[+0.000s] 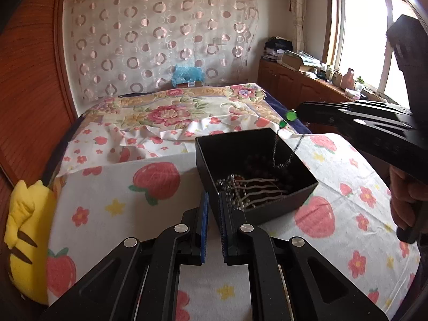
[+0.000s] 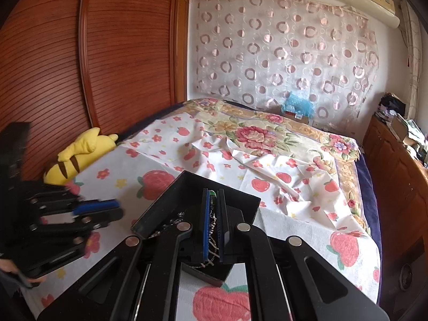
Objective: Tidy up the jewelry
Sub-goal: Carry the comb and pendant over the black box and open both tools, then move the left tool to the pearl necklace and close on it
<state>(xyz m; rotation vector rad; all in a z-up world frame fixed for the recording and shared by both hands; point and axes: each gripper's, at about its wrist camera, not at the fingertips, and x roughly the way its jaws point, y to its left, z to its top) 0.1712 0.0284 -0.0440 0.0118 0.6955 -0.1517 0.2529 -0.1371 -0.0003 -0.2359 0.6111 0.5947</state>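
A black open box (image 1: 256, 187) sits on the strawberry-print cloth and holds a heap of chains and beads (image 1: 248, 187). My right gripper (image 2: 213, 198) is shut on a chain necklace with green beads (image 1: 290, 116) and holds it above the box, the chain (image 1: 283, 157) hanging down into it. The chain shows between the blue pads in the right wrist view (image 2: 212, 230), with the box (image 2: 171, 208) beneath. My left gripper (image 1: 213, 198) is nearly closed and empty, just in front of the box's near left corner.
A yellow plush toy (image 1: 26, 240) lies at the left edge against the wooden wardrobe (image 2: 80, 67). The bed with a floral quilt (image 1: 174, 112) stretches behind. A wooden cabinet with clutter (image 1: 307, 80) stands at the right under the window.
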